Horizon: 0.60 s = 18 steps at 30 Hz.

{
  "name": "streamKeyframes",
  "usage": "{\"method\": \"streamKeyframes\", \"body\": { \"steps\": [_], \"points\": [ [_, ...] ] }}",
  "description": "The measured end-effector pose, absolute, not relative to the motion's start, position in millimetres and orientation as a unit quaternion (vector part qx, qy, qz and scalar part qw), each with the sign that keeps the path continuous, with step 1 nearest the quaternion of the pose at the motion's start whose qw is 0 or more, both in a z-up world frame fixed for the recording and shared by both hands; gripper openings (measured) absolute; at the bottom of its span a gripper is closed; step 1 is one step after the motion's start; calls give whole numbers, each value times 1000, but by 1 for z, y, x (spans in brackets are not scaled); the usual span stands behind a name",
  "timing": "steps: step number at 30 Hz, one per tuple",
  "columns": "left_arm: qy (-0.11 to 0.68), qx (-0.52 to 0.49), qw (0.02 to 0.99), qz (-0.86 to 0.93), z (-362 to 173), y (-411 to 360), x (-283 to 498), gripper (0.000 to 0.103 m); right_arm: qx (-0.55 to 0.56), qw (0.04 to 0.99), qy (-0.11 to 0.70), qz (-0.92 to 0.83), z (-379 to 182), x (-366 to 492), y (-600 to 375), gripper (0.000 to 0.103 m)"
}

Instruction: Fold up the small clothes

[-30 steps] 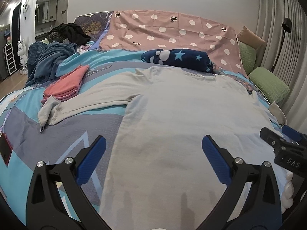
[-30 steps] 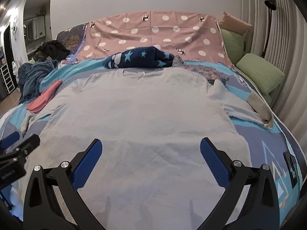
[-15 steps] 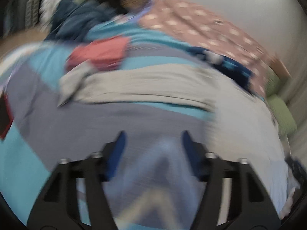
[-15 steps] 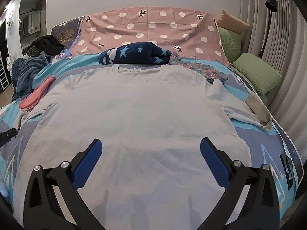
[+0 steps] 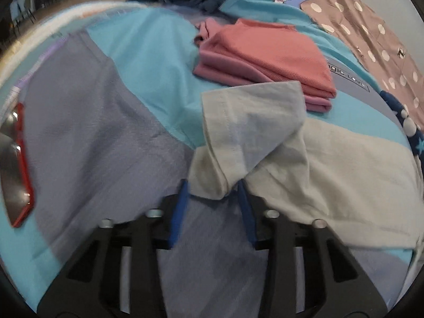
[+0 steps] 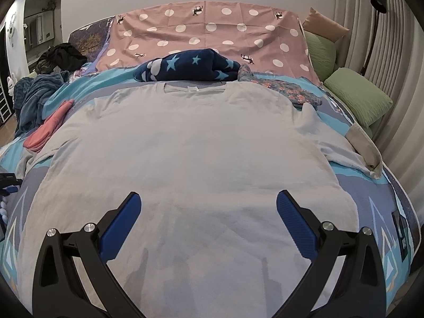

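Observation:
A pale grey long-sleeved shirt lies spread flat on the bed, collar at the far end. Its left sleeve runs out to the side, cuff end crumpled. My left gripper has its blue pads partly closed around the bunched sleeve end; the cloth sits between them. My right gripper is wide open and empty, hovering over the shirt's lower half. The right sleeve lies folded toward the bed's right edge.
A folded pink garment lies just beyond the left sleeve. A red-cased phone lies at the left. A navy star blanket, floral cloth, green pillows and a blue heap ring the shirt.
My left gripper swung left from the shirt's hem to the left sleeve end and narrowed its jaws around it. The right gripper stayed open over the shirt.

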<state>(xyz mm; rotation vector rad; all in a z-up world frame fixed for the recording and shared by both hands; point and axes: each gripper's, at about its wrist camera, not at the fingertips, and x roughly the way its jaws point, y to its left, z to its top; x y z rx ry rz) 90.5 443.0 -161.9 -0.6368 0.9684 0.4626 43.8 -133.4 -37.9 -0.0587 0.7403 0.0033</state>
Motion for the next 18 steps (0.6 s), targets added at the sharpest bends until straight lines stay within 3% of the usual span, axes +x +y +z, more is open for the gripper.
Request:
{"method": "streamKeyframes", "body": {
  "steps": [2,9,18],
  "points": [
    [441,-306,818,207,-155,448,92,5,-26,932,361,-1,-37,44,-136,102],
    [397,-264,869,135,-68,418,88,4,-10,934,358,5,-38,43,-144,102],
    [365,-164,916,6,50,299,99,4,14,936,350,19,-35,30,-162,102]
  ]
}}
